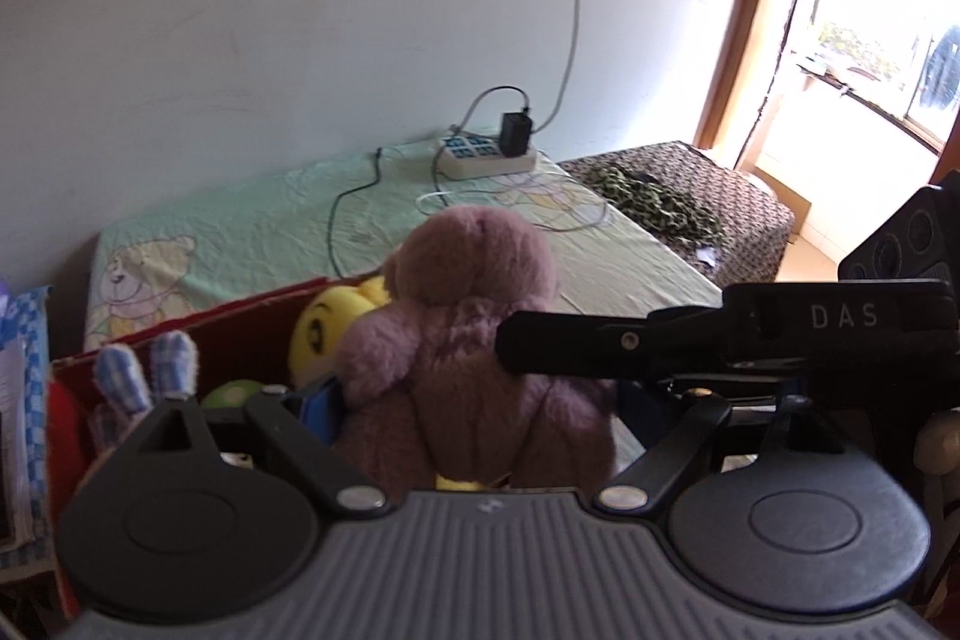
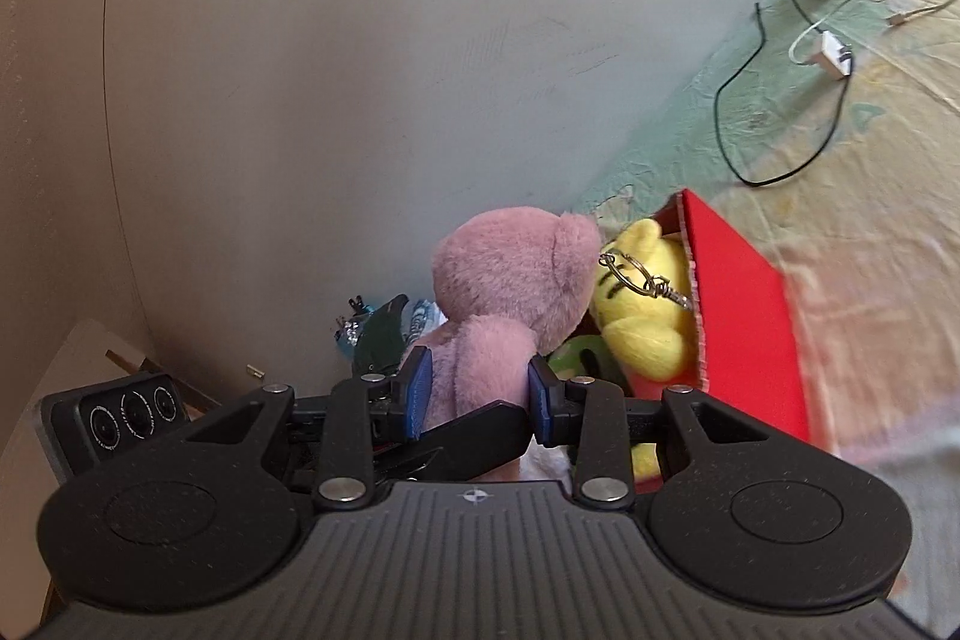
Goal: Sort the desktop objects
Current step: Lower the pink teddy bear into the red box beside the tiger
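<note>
Right gripper [image 2: 478, 394]: both blue pads [image 2: 420, 382] pressed against the body of the pink bear [image 2: 510, 274], 1 on each side. Jaws clamped on it. Bear upright, head above the pads, back toward the camera.

Left gripper [image 1: 474, 406]: the bear [image 1: 462, 340] fills the space between its fingers. 1 blue pad [image 1: 321, 403] shows at the bear's left flank, apparently touching the fur. The other finger is hidden behind the right gripper's black arm, marked "DAS", which crosses in from the right. Cannot tell whether the left jaws grip or only flank the toy.

Bear sits at the edge of the red box [image 2: 744, 316], partly over its opening. Inside the box: a yellow plush [image 2: 645, 304] pressed against the bear's head, with a metal keyring [image 2: 636, 274] on it; a green toy [image 2: 570, 361] lower down. From the left view, 2 blue checked ears [image 1: 147, 364] poke up near the box's left wall [image 1: 240, 334].

Box stands on a pale green sheet [image 1: 252, 220] with a cartoon bear print. Far end of the sheet: white power strip [image 1: 486, 157] with a black charger [image 1: 515, 133] plugged in, black cable [image 1: 345, 214] trailing toward the box. White adapter [image 2: 834, 52] lies near the strip in the right view.
</note>
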The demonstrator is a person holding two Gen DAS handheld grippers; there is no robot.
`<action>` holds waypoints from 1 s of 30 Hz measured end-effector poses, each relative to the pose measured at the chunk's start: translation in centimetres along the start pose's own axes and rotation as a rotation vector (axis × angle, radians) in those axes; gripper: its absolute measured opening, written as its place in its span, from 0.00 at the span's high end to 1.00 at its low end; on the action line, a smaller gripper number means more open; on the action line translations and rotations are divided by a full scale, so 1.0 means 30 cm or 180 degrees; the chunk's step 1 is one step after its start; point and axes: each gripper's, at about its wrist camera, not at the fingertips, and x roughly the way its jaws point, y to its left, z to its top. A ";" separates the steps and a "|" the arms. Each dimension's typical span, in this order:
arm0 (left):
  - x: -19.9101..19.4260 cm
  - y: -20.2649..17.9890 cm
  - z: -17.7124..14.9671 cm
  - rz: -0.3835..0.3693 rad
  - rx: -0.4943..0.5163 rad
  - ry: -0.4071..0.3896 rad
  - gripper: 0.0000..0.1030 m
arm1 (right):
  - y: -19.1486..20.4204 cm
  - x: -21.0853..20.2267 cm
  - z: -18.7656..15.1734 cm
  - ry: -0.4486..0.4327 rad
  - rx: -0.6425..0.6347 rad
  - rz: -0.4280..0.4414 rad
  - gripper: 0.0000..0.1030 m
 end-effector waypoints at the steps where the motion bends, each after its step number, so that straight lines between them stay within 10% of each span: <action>1: -0.002 0.013 0.000 0.0037 -0.0029 0.0004 0.14 | -0.001 0.017 0.002 0.0023 -0.0005 0.0011 0.65; 30: 0.161 0.197 -0.066 0.0436 -0.0595 0.0250 0.13 | -0.083 0.231 0.022 0.0564 -0.0186 -0.0074 0.64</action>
